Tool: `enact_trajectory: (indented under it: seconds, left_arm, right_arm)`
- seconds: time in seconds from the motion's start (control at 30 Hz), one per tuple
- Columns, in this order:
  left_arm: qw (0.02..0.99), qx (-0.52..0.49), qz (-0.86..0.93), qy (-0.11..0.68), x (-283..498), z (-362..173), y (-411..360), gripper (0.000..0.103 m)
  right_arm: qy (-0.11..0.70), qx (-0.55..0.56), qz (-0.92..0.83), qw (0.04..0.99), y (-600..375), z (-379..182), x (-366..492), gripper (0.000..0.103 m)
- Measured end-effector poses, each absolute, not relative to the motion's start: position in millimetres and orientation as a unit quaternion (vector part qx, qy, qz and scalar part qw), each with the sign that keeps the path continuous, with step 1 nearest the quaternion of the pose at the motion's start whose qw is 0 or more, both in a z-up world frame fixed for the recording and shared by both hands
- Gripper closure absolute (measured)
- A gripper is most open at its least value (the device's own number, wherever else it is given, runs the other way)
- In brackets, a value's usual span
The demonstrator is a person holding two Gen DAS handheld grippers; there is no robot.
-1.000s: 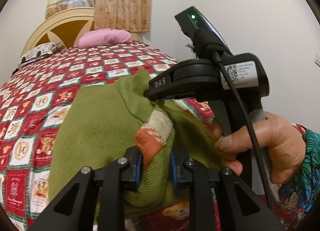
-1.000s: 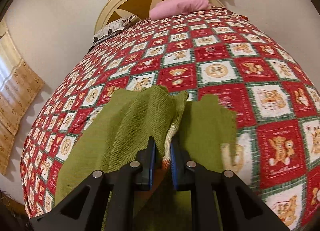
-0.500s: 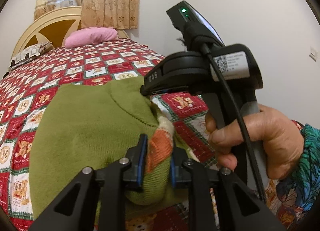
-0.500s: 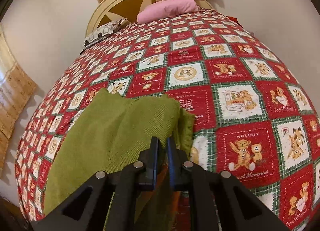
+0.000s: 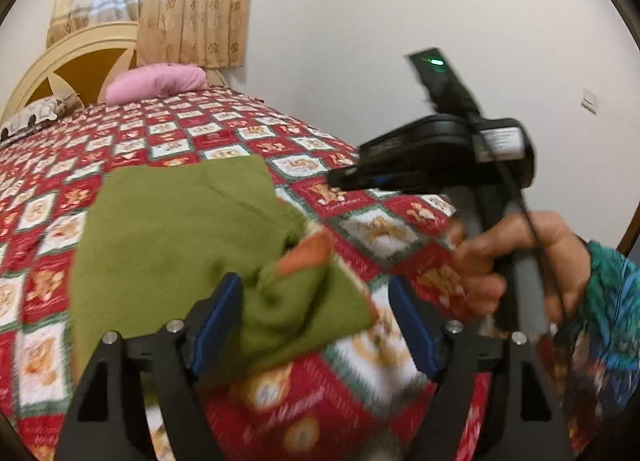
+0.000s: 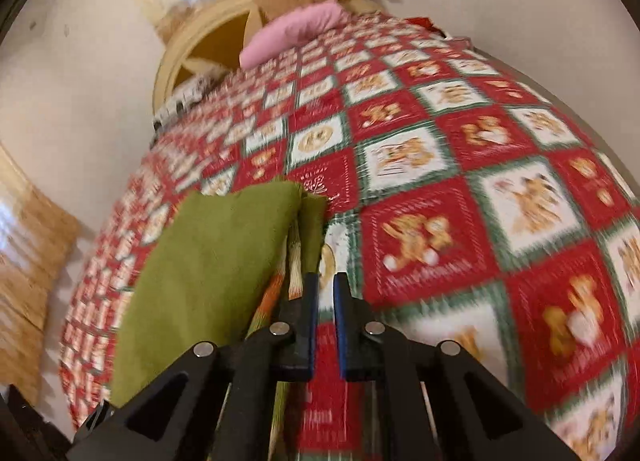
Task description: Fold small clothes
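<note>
Bed with red-and-green checked bear quilt (image 5: 400,229). Left claw (image 5: 316,325) just released; olive knitted garment (image 5: 168,229) lies between its jaws. Right claw (image 6: 326,289) clenched, empty, garment at its left. Risk: loose orange-striped cuff (image 5: 308,253) springs the fold open.

A pink pillow (image 5: 158,82) tops the teddy-bear quilt (image 6: 460,189).
</note>
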State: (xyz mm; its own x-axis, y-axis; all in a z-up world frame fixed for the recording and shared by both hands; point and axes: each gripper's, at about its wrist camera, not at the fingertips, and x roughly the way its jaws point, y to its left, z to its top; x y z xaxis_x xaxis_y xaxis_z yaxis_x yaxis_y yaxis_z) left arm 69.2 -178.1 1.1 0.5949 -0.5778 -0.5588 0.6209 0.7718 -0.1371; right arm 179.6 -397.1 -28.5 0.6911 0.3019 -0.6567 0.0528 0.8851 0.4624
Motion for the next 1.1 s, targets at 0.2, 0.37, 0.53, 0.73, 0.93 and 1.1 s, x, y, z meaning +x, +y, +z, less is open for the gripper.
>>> enact_trajectory:
  seconds: [0.2, 0.37, 0.53, 0.73, 0.93, 1.1]
  left_arm:
    - [0.909, -0.012, -0.280, 0.309, 62, 3, -117, 0.025]
    - [0.931, -0.017, -0.218, 0.293, 75, 15, -86, 0.025]
    - [0.939, -0.020, -0.178, 0.294, 101, 13, -78, 0.019]
    - [0.921, -0.013, -0.155, 0.358, 128, -18, -81, 0.019]
    - [0.908, -0.048, -0.172, 0.378, 125, -35, -67, 0.009]
    - [0.901, -0.066, -0.175, 0.391, 128, -39, -65, 0.006]
  right_arm:
    - [0.365, 0.245, 0.093, 0.893, -375, -22, 123, 0.057]
    - [0.341, 0.203, 0.112, 0.911, -331, -10, 99, 0.057]
    - [0.350, 0.075, 0.135, 0.924, -279, -3, 101, 0.057]
    - [0.413, 0.009, 0.117, 0.903, -270, -37, 113, 0.089]
    - [0.377, 0.173, 0.108, 0.903, -323, -50, 75, 0.094]
    - [0.370, 0.198, 0.099, 0.902, -322, -50, 65, 0.093]
